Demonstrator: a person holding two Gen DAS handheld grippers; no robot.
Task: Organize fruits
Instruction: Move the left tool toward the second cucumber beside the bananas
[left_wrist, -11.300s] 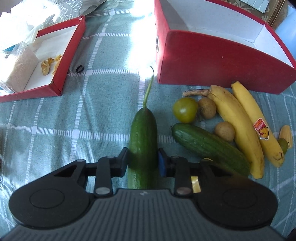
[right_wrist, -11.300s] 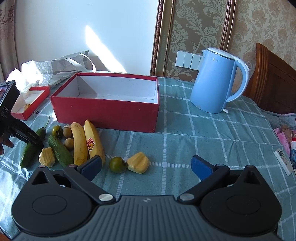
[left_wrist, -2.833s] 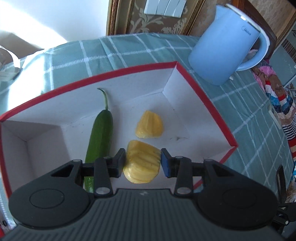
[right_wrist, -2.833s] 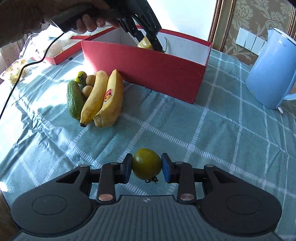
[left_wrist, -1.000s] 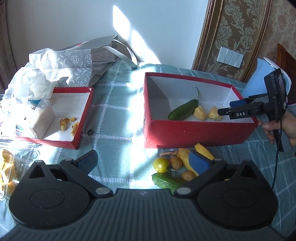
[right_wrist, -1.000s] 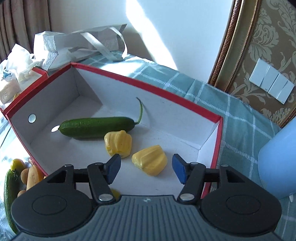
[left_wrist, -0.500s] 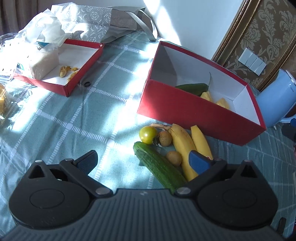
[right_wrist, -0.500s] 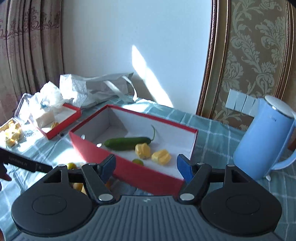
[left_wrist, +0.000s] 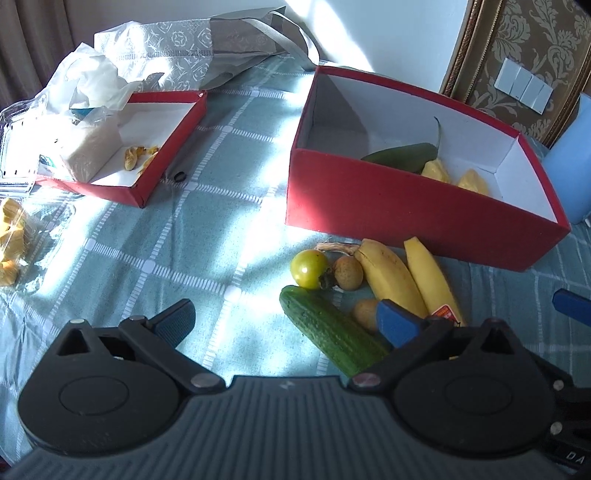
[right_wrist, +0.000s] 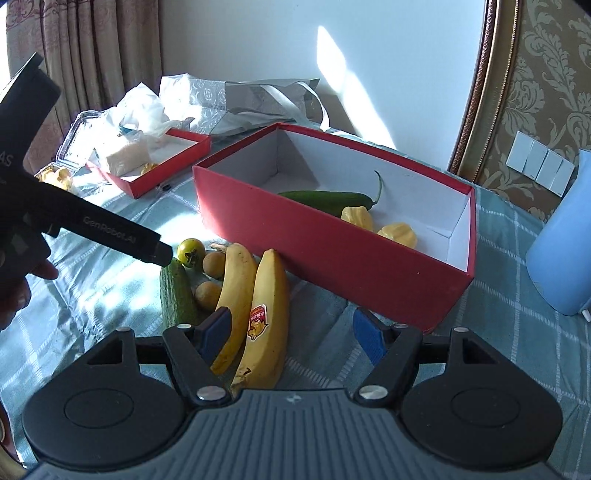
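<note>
On the checked cloth in front of the big red box (left_wrist: 406, 210) lie a cucumber (left_wrist: 332, 332), a green tomato (left_wrist: 309, 268), two small brown fruits and two bananas (left_wrist: 391, 277). My left gripper (left_wrist: 284, 319) hangs open just above and left of the cucumber, holding nothing. My right gripper (right_wrist: 291, 336) is open over the near ends of the bananas (right_wrist: 267, 317), the stickered one between its fingers and untouched. Inside the box (right_wrist: 332, 236) are a stalked cucumber (right_wrist: 325, 199) and two yellow fruit pieces (right_wrist: 397, 232). The left gripper (right_wrist: 162, 256) shows above the loose cucumber (right_wrist: 177, 291).
A shallow red lid (left_wrist: 162, 147) with tissue and peel scraps sits at the back left, with a silver bag (left_wrist: 207, 44) behind it. A clear plastic pack of yellow pieces (left_wrist: 11, 236) lies at the far left. A blue kettle (right_wrist: 561, 251) stands right of the box.
My right gripper has pulled back out of the box and dropped over the bananas, its jaws a little wider. My left gripper has sunk and closed in on the fruit pile.
</note>
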